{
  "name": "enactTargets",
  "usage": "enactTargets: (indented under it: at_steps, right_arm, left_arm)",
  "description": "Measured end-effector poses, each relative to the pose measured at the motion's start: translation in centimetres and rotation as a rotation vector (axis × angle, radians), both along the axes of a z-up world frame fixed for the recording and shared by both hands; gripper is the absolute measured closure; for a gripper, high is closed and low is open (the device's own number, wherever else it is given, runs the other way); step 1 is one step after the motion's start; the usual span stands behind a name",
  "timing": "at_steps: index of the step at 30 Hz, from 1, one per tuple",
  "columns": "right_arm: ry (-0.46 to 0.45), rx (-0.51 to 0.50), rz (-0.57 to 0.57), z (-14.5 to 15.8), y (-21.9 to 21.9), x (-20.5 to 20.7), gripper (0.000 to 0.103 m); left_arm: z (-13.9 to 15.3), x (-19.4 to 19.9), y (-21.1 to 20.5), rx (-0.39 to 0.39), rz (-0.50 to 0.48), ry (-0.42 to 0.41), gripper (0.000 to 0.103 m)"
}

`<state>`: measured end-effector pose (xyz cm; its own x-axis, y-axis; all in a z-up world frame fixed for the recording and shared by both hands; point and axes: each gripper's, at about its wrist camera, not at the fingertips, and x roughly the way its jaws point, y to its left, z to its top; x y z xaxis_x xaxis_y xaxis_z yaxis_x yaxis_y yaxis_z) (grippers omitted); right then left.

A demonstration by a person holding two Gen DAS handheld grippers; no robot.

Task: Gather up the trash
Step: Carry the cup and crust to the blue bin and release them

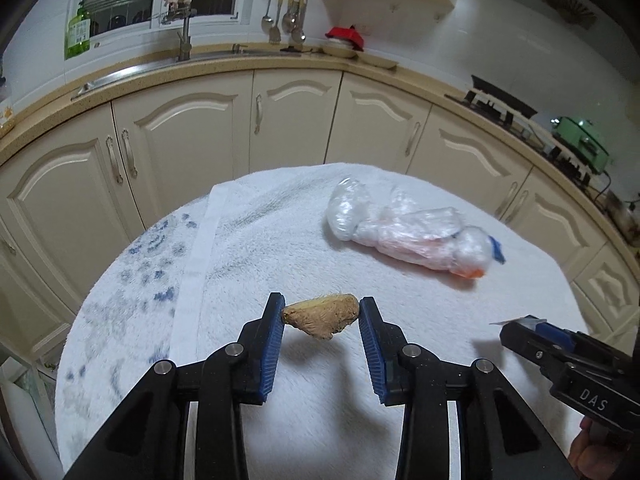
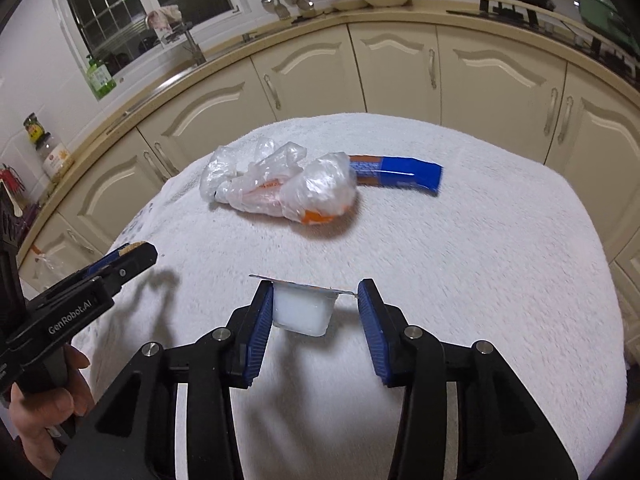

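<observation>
Two grippers hang over a white towel (image 1: 280, 240) spread on a round surface, each with a piece of trash in its jaws. In the left wrist view, the left gripper (image 1: 322, 312) sits at lower centre, its blue pads clamped on a brown lumpy scrap (image 1: 322, 316) that is lifted clear of the towel (its shadow falls just below). To the right and higher, a crumpled clear plastic bag (image 1: 404, 232) lies on the towel. At the lower right edge the right gripper (image 1: 520, 330) comes into the frame. In the right wrist view, a hand (image 2: 44, 412) at lower left holds the left gripper. At upper centre lies the plastic bag with a blue wrapper (image 2: 400, 172) touching its right end. At lower centre the right gripper (image 2: 316, 304) is clamped on a small white plastic cup (image 2: 302, 312), held by its foil rim.
</observation>
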<state>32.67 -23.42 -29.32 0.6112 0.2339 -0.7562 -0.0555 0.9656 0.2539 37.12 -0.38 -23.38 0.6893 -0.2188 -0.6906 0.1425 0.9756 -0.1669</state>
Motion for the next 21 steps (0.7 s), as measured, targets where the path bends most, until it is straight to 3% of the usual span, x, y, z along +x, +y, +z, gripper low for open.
enactTargets:
  at_steps: [6,10,21]
  right_arm:
    - [-0.046,0.019,-0.022,1.8,-2.3,-3.4,0.060]
    - [-0.090,0.035,-0.044,3.5,-4.0,-5.8,0.060]
    - [-0.261,0.055,-0.139,9.9,-12.1,-13.0,0.060]
  left_arm:
    - [1.5,-3.4,-0.9,-0.012,-0.039,-0.052,0.069]
    - [2.3,-8.2,-2.1,-0.018,-0.071,-0.090,0.069]
    - [6.2,-16.9,-9.2,-0.043,-0.201,-0.209,0.069]
